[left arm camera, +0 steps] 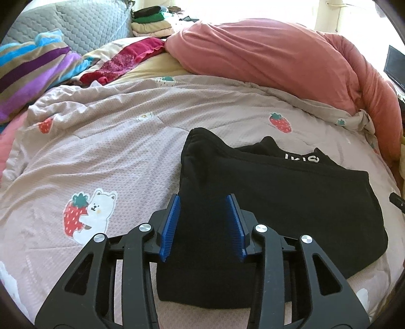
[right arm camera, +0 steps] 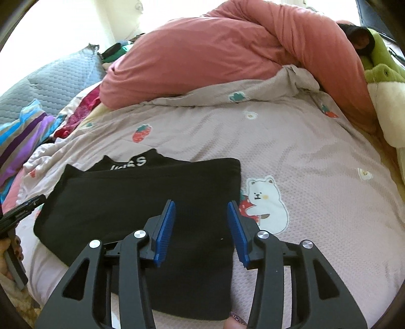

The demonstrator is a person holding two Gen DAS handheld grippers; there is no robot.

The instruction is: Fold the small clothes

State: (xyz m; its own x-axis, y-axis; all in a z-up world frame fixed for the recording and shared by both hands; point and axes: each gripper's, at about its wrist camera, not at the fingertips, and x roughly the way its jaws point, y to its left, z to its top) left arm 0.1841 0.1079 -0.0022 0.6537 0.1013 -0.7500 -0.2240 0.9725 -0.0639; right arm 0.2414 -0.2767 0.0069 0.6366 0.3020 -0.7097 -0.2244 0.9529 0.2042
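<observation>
The black garment (left arm camera: 291, 192) lies folded flat on the strawberry-print quilt (left arm camera: 114, 151) of the bed, white lettering showing at its far edge. Above its left end hangs the left hand-held gripper (left arm camera: 203, 225), blue pads partly apart and gripping nothing; above its right end the right hand-held gripper (right arm camera: 201, 230) stands likewise, empty. Beyond lie a pink duvet (left arm camera: 265, 55), a striped blanket (left arm camera: 27, 73) and a clothes stack (left arm camera: 152, 22).

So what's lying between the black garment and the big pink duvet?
Only bare strawberry-print quilt between the black garment and the pink duvet, seen in both wrist views.
</observation>
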